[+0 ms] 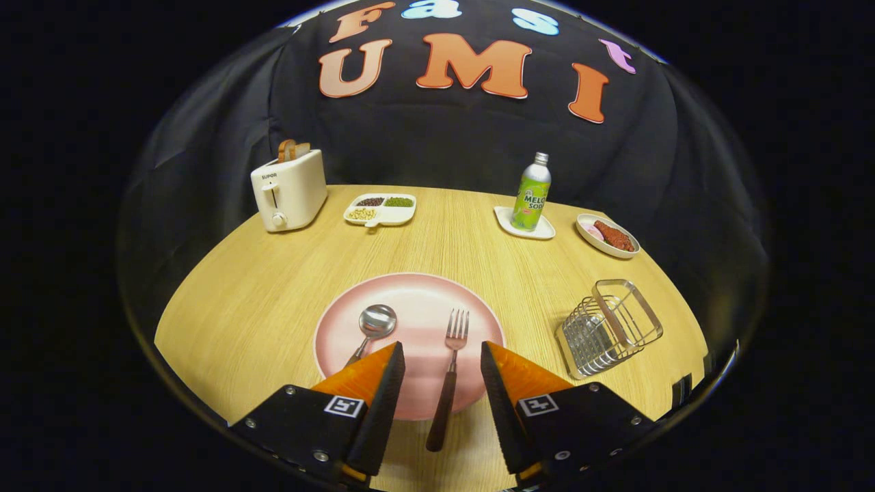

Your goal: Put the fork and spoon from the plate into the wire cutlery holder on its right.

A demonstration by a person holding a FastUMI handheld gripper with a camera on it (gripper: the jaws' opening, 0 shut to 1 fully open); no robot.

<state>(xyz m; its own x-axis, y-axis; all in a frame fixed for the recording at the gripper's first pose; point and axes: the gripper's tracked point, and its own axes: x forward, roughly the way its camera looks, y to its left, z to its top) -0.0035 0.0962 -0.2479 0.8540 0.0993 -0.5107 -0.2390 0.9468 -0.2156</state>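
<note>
Pink plate (417, 294) holds the fork (448, 372) between the spread gripper (443, 355) fingers, untouched.

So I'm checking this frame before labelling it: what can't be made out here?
- Spoon: gripper view, its handle runs under one finger of the open tool.
- Fork: between the fingers; whether the tool is at its height can't be told.
- Pink plate: near rim covered by both fingers.
- Wire cutlery holder: contents unclear through the wires.
- Divided dish: contents too small to identify.
</note>
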